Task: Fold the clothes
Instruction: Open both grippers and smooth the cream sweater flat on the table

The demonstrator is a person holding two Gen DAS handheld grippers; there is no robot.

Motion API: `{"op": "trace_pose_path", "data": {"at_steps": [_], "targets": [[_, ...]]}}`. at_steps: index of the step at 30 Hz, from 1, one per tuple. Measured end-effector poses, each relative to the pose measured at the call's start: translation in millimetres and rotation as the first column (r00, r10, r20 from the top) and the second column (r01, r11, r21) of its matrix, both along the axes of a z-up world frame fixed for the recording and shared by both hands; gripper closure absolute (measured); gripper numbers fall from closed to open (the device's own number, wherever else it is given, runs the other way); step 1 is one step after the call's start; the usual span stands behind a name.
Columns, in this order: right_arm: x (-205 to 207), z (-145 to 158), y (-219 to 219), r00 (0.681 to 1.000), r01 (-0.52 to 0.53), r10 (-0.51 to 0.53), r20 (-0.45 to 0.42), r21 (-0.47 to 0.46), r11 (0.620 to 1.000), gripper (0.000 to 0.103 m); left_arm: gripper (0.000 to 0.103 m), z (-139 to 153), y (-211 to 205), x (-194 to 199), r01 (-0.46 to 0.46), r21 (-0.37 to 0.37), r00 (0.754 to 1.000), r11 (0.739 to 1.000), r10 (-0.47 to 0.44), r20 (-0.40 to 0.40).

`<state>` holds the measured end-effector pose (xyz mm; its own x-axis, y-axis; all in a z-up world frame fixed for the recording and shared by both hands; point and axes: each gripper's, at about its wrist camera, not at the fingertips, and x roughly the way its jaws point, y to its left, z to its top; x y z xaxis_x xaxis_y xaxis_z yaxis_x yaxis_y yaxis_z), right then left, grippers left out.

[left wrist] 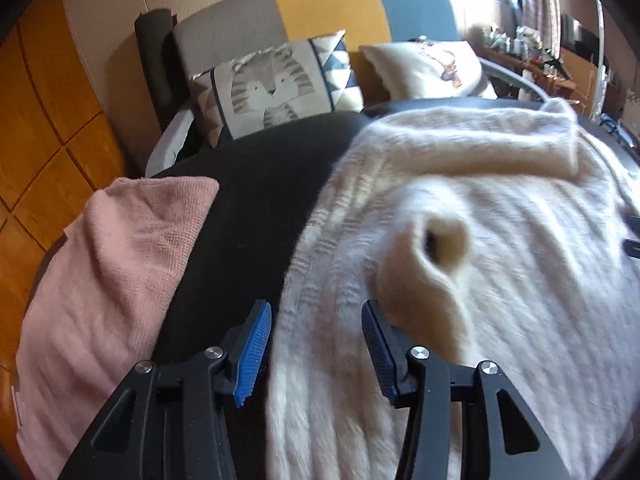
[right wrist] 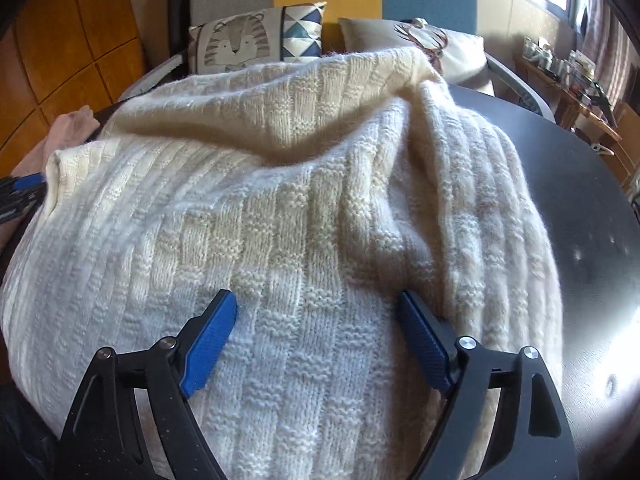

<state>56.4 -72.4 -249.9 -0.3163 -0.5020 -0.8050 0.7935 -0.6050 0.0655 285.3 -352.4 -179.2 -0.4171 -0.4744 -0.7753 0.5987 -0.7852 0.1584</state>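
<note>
At the bottom of each view a gripper, left [left wrist: 316, 344] and right [right wrist: 316, 340], hovers with fingers apart, holding nothing, over the cream sweater [right wrist: 280, 208]. The sweater fills mid-frame, spread on the dark table [left wrist: 256, 200]. A pink cloth [left wrist: 108, 264] lies at left. Farther up, cushions [left wrist: 272, 88] rest on a sofa [left wrist: 320, 12].

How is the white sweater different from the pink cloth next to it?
The white sweater is fluffy cream with chunky knitted blocks; the pink cloth is dusty pink with a finer weave. The sweater is much bigger and lies spread out, one sleeve folded across it; the pink cloth lies in a neat folded stack at the table's edge. Both are soft and lie on the dark table.
</note>
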Motion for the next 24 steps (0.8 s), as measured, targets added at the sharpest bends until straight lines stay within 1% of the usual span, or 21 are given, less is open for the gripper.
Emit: {"op": "trace_pose_path", "data": {"at_steps": [3, 5, 7, 9, 10, 12, 14, 17, 21, 24], "targets": [[5.8, 1.5, 8.0, 1.0, 0.024, -0.024, 0.008, -0.01, 1.0, 0.019, 0.054, 8.1, 16.4, 14.0, -0.003, 0.026, 0.999, 1.0, 0.004, -0.039], [9.7, 2.5, 13.4, 0.999, 0.041, -0.041, 0.014, -0.017, 0.999, 0.019, 0.054, 6.0, 27.5, 22.3, -0.005, 0.05, 0.999, 0.999, 0.007, -0.041], [13.6, 3.5, 18.8, 0.998, 0.057, -0.057, 0.02, -0.024, 0.998, 0.017, 0.054, -1.2, 35.6, 27.0, -0.012, 0.069, 1.0, 0.998, 0.014, -0.026], [18.0, 2.4, 20.6, 0.999, 0.047, -0.047, 0.006, -0.018, 0.999, 0.017, 0.054, -15.0, 36.5, 31.4, -0.032, 0.079, 0.999, 0.996, 0.031, 0.01], [20.2, 1.5, 21.1, 0.999, 0.038, -0.038, -0.004, -0.014, 0.999, 0.017, 0.053, -21.6, 36.1, 35.8, -0.043, 0.077, 0.999, 0.996, 0.042, 0.017], [24.7, -0.2, 22.2, 0.999, 0.022, -0.022, -0.023, -0.005, 1.0, 0.017, 0.053, -27.2, 29.8, 45.8, -0.044, 0.064, 0.999, 0.997, 0.046, -0.026], [24.4, -1.0, 23.9, 1.0, 0.017, -0.017, -0.019, 0.0, 1.0, 0.017, 0.052, -28.0, 23.5, 50.9, -0.065, 0.036, 0.998, 0.997, 0.066, -0.013], [25.0, -0.6, 25.0, 0.999, 0.033, -0.033, -0.019, 0.008, 0.999, 0.017, 0.052, -29.0, 14.5, 55.5, -0.078, -0.035, 0.997, 0.996, 0.079, 0.025], [30.1, -0.1, 24.8, 0.997, 0.07, -0.07, -0.029, 0.013, 0.997, 0.017, 0.053, -27.9, -2.2, 66.2, -0.125, -0.003, 0.992, 0.992, 0.125, 0.021], [31.9, 4.7, 24.5, 0.995, 0.098, -0.097, -0.016, 0.023, 0.995, 0.017, 0.053, -24.3, 3.7, 71.7, -0.126, -0.009, 0.992, 0.992, 0.126, 0.025]]}}
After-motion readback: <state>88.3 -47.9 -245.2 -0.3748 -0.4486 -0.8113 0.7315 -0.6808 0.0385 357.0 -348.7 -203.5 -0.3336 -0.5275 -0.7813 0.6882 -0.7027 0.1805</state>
